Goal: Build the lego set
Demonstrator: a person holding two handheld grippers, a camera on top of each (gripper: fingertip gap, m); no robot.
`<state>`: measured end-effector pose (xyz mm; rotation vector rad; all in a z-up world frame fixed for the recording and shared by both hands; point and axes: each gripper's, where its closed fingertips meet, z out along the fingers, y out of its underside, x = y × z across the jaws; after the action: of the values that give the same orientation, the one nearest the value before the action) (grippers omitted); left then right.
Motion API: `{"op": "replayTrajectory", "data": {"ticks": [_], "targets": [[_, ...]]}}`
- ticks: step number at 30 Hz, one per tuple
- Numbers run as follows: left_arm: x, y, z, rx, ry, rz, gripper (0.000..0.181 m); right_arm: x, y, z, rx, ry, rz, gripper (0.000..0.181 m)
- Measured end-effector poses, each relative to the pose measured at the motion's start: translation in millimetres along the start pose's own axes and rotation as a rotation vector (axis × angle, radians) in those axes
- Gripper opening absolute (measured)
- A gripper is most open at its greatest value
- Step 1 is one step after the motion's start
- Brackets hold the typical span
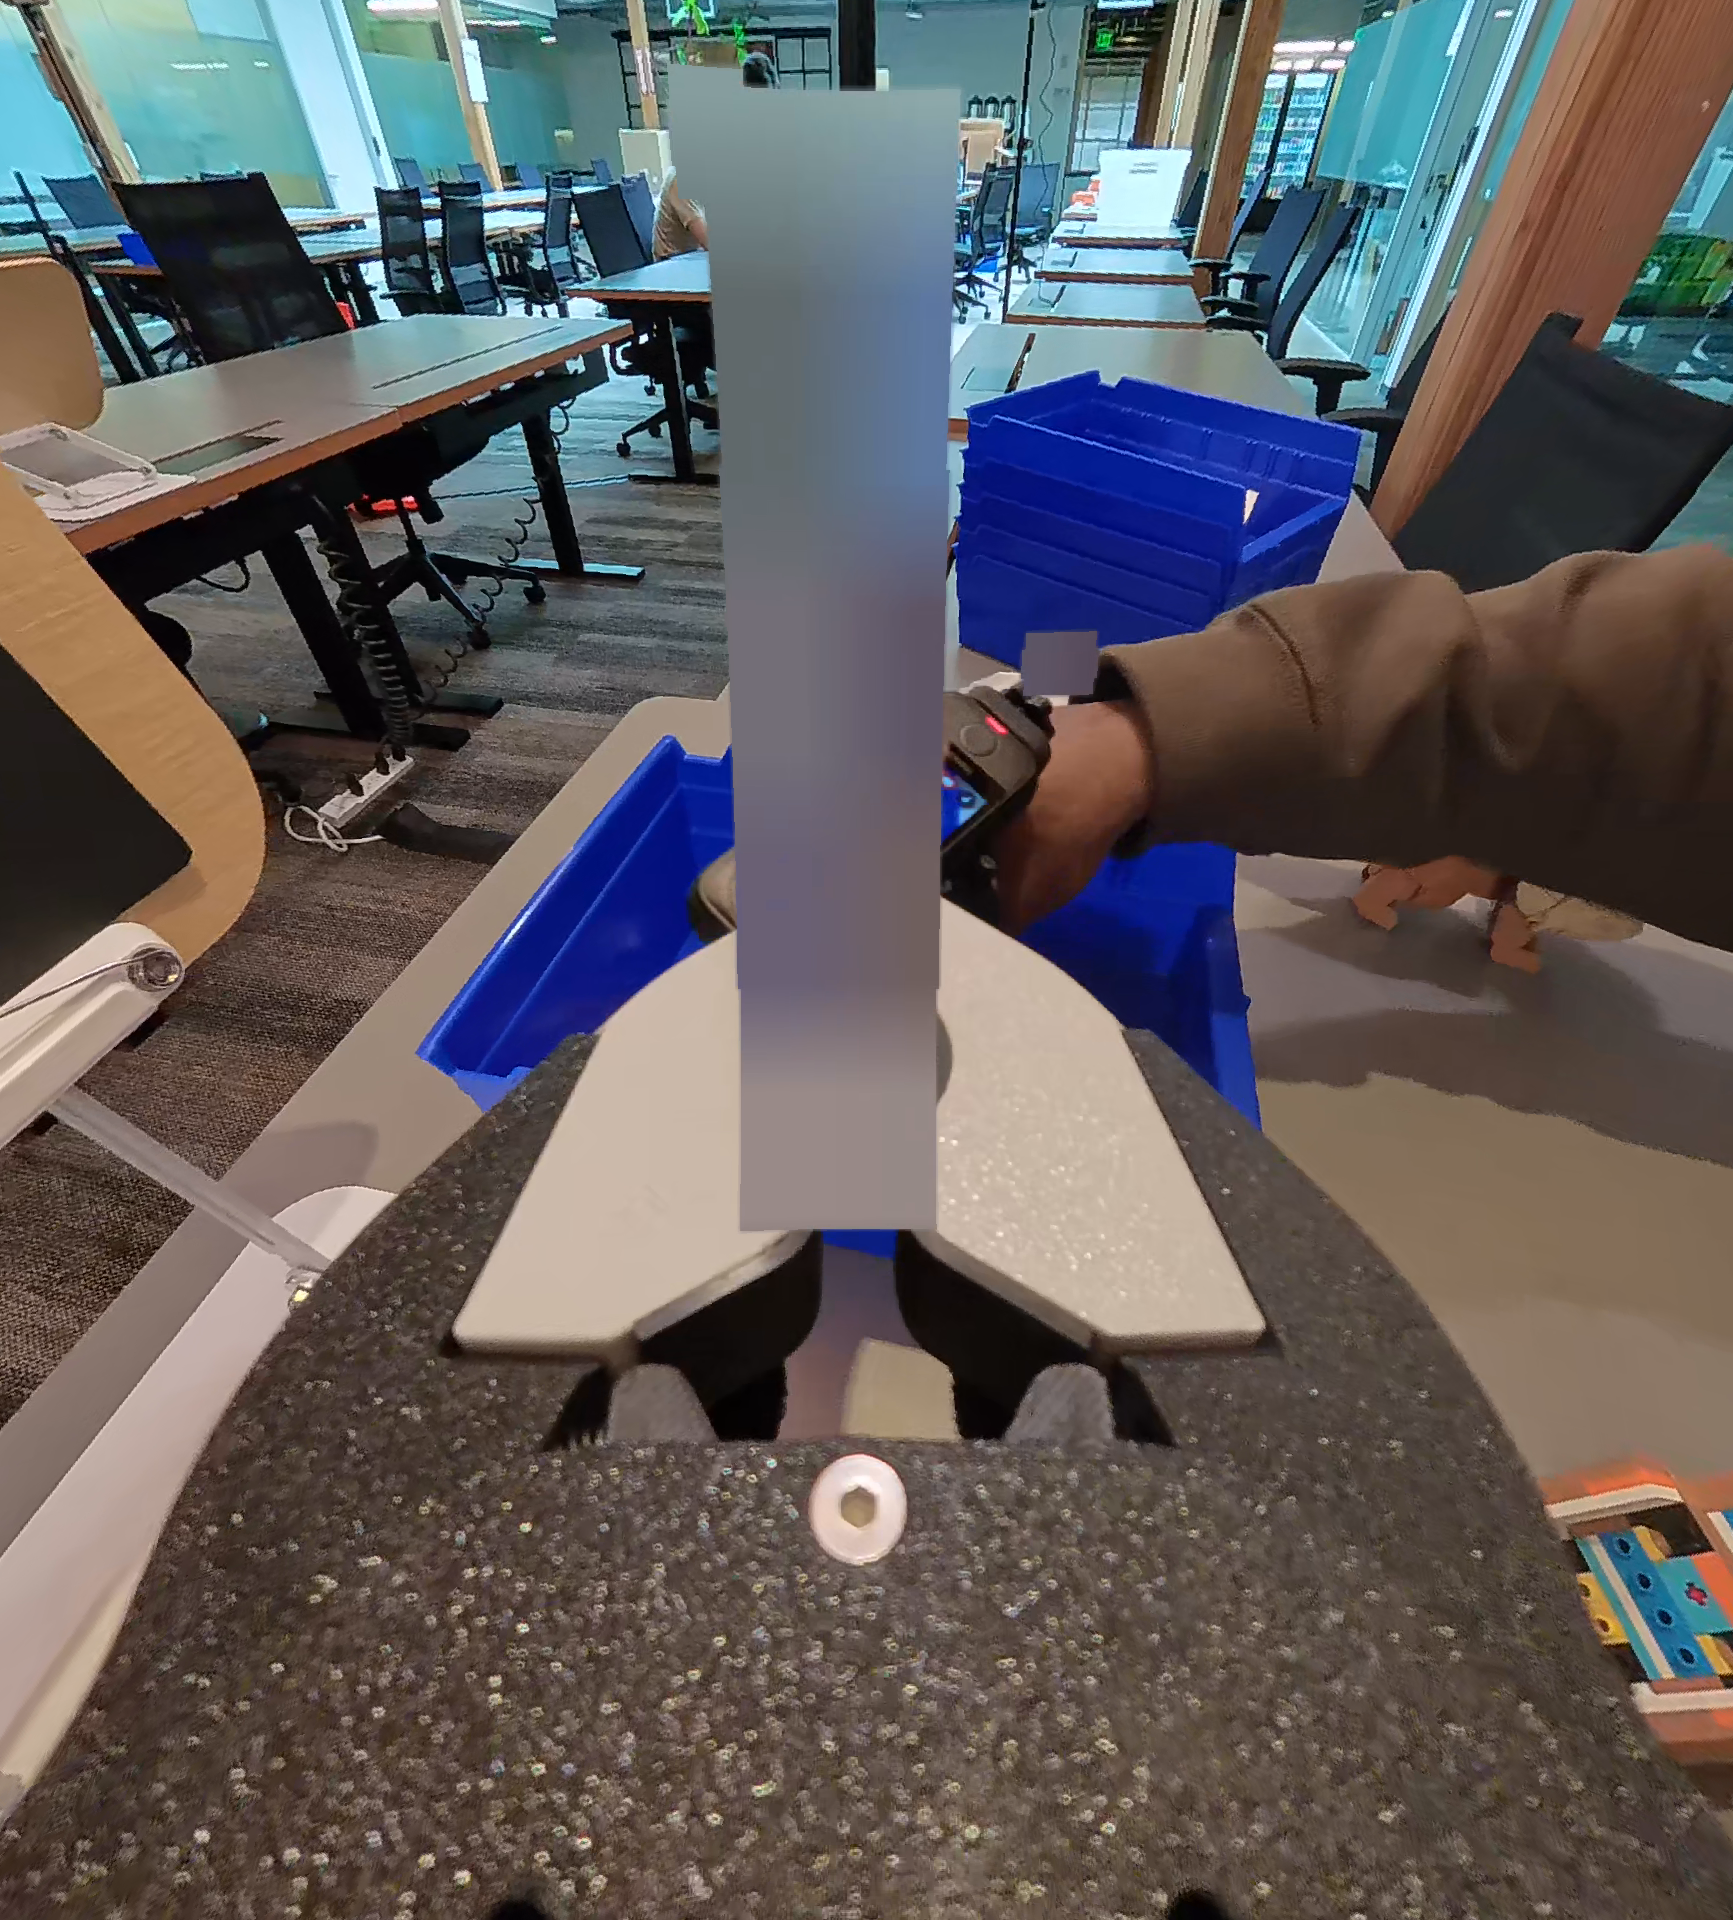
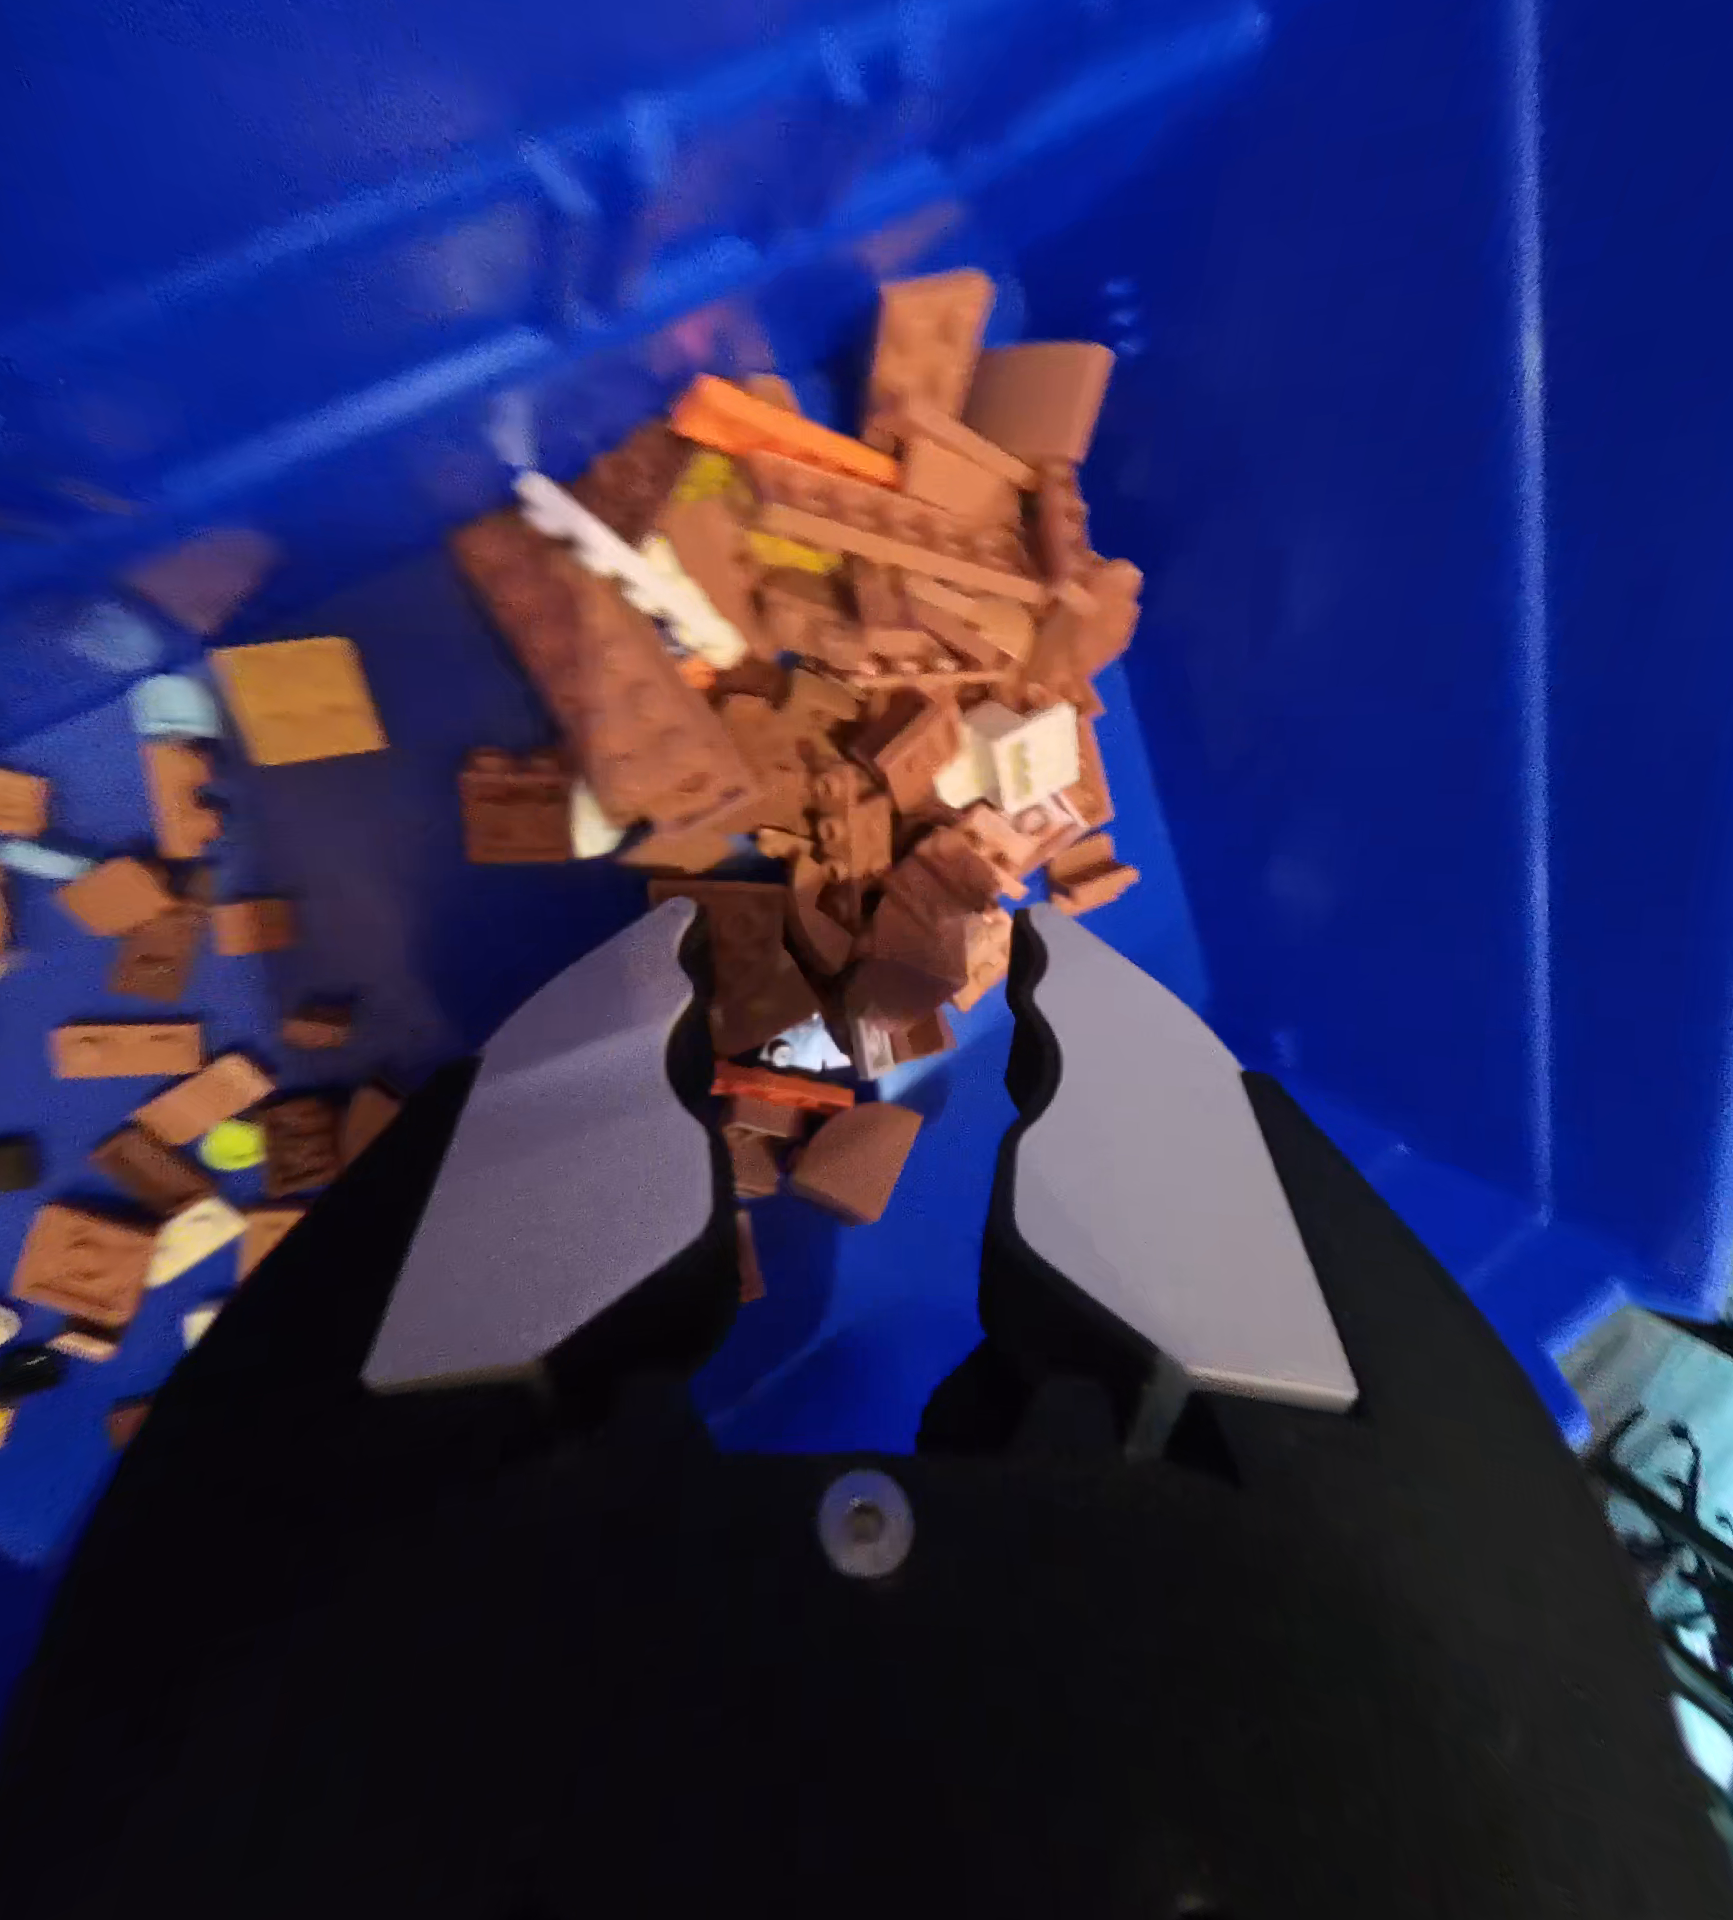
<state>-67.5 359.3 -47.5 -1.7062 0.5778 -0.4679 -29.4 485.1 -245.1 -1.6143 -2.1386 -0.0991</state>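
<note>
**Bricks under my open right fingers, deep in the blue bin**

Bricks lie heaped right ahead of me. My right gripper [image 2: 851,935] hangs inside the blue bin [image 2: 1413,520], its two grey fingers [image 2: 571,1143] spread wide with nothing clamped between them. Their tips sit at the near edge of the brown brick pile [image 2: 820,665], which is banked toward the bin's right wall; I cannot tell whether the tips touch it, as the picture is blurred. More loose pieces [image 2: 114,1039] are scattered over the bin floor to the left, among them a tan flat plate [image 2: 296,698] and a few small round bits.

My left gripper [image 1: 857,1262] waits above the table edge, outside the bin. A long blurred patch covers the gap between its fingers, which seem nearly together, so I cannot tell whether it holds anything. From there I see my right hand [image 1: 1070,810] and sleeve reaching down into the bin. A partly built model [image 1: 1693,1621] in orange, blue and black rests on the grey table [image 1: 1464,1195] at the right, and a small brown built figure [image 1: 1444,904] stands farther back, near a stack of blue bins [image 1: 1142,509].

I judge this to be the picking step: choosing the next piece. The pile is tangled, so the next move calls for singling out one brick, lining the fingers across its narrow sides and closing gently, without dragging its neighbours along.
</note>
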Motion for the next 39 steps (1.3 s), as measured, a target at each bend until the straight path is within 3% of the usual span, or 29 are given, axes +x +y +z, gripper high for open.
{"op": "replayTrajectory", "data": {"ticks": [4, 12, 16, 19, 23, 26, 31, 39], "targets": [[2.6, -0.1, -1.0, -0.005, 0.012, 0.009, 0.01, 12.5, 10.3, -14.8, -0.013, 0.056, 0.052, 0.058], [11.0, -1.5, -0.9, -0.009, 0.048, 0.009, 0.01, 8.7, 45.4, -98.7, -0.009, 0.149, 0.234, 0.056], [20.2, -1.9, 3.4, -0.018, 0.075, 0.01, 0.01, 1.1, 67.3, -125.9, 0.021, 0.17, 0.361, 0.056], [29.3, 2.7, 6.7, -0.05, 0.117, 0.004, 0.01, -1.3, 52.0, -152.2, 0.232, 0.16, 0.475, 0.055], [40.1, 13.3, 12.3, -0.104, 0.18, -0.017, 0.01, -8.5, 0.5, -196.9, 0.668, 0.043, 0.589, 0.054], [47.5, 22.4, 17.6, -0.144, 0.221, -0.022, 0.01, -5.3, -19.7, -216.0, 0.865, 0.043, 0.598, 0.05], [55.0, 34.9, 25.7, -0.19, 0.262, -0.017, 0.01, -5.7, -23.8, -219.6, 1.013, -0.027, 0.596, 0.017], [57.1, 54.1, 38.0, -0.257, 0.291, -0.043, 0.01, -10.5, -20.7, -215.9, 1.136, -0.203, 0.543, 0.003]]}}
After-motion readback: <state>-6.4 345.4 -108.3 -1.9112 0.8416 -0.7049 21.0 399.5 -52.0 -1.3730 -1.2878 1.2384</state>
